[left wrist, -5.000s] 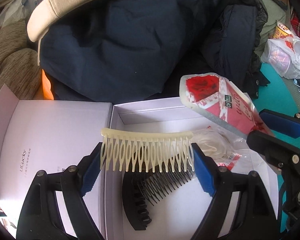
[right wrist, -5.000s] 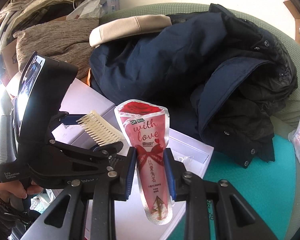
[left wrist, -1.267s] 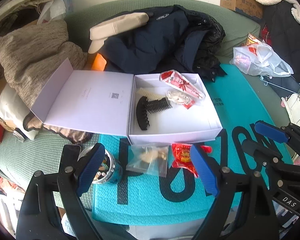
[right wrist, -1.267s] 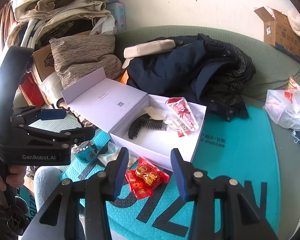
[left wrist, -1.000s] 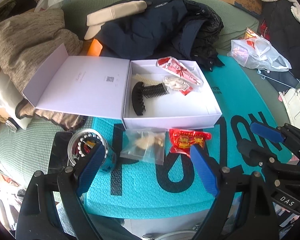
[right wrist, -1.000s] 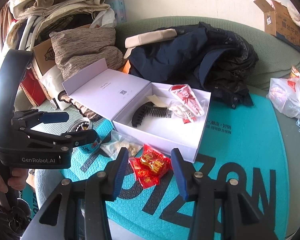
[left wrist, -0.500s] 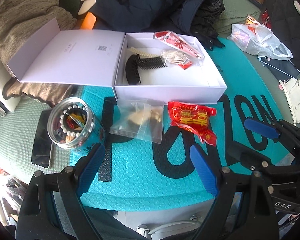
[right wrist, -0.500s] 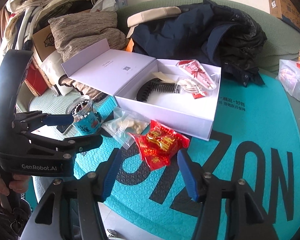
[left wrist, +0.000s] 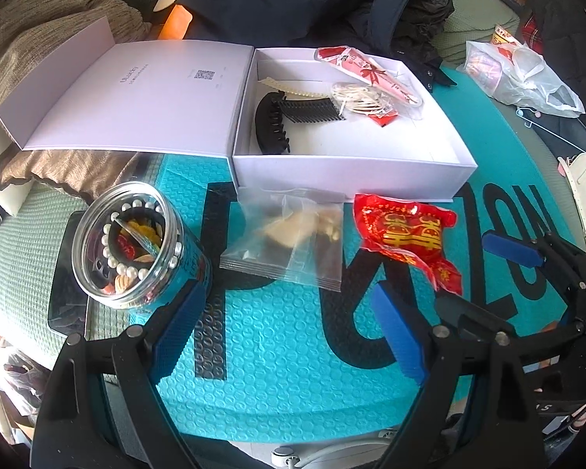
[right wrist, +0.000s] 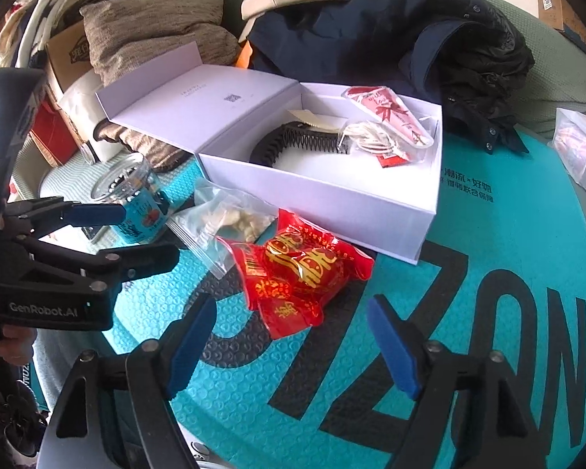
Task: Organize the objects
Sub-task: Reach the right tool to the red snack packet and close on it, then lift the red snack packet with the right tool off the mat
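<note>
Both grippers, left (left wrist: 289, 324) and right (right wrist: 293, 336), are held spread wide with nothing grasped. The red packet (right wrist: 297, 269) and clear bag (left wrist: 289, 238) lie on the mat (left wrist: 285, 371), just before the open box (left wrist: 351, 168).

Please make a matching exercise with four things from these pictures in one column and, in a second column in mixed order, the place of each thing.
Things:
1. black hair claw
2. red candy packet
3. clear zip bag
4. jar of beads

Places:
A. on the teal mat, in front of the right part of the box
B. standing on the mat's left edge, partly over a phone
C. inside the white box
D. flat on the mat, between the jar and the red packet

Pairs: 1-C, 2-A, 3-D, 4-B
</note>
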Demonstrator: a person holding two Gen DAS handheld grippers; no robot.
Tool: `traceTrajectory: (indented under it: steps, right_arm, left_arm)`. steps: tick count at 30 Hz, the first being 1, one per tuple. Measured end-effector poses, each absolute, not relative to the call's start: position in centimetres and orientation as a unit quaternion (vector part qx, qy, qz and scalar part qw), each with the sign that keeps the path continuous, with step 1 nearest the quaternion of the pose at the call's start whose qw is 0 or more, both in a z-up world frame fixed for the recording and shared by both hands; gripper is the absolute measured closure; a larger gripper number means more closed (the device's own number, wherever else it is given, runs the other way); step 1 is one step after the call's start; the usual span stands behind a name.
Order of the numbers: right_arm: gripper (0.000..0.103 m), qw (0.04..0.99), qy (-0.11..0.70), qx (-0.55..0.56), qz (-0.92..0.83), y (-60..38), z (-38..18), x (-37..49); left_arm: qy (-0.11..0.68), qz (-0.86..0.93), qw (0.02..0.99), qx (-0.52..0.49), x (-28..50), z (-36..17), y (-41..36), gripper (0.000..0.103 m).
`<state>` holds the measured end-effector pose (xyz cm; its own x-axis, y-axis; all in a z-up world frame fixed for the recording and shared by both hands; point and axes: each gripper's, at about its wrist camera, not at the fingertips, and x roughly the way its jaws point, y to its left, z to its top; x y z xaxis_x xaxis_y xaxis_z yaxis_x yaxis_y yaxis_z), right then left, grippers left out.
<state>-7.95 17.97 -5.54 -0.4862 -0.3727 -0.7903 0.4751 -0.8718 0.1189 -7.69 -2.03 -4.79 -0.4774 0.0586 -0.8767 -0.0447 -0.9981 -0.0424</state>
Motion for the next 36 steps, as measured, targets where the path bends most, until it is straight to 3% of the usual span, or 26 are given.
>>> traceTrajectory:
  steps: [23, 31, 36]
  right_arm:
    - [0.018, 0.261, 0.087, 0.456, -0.846, 16.5, -8.8, -14.1]
    - [0.046, 0.281, 0.069, 0.437, -0.851, 17.1, -8.1, -13.4]
    - [0.048, 0.28, 0.081, 0.434, -0.852, 17.3, -8.0, -12.8]
  left_arm:
    - [0.023, 0.859, 0.045, -0.51, -12.4, -6.8, -0.6, 0.017]
    - [0.023, 0.863, 0.045, -0.503, -13.1, -6.9, 0.0, 0.015]
    - [0.037, 0.864, 0.037, -0.501, -13.0, -7.1, 0.3, 0.015]
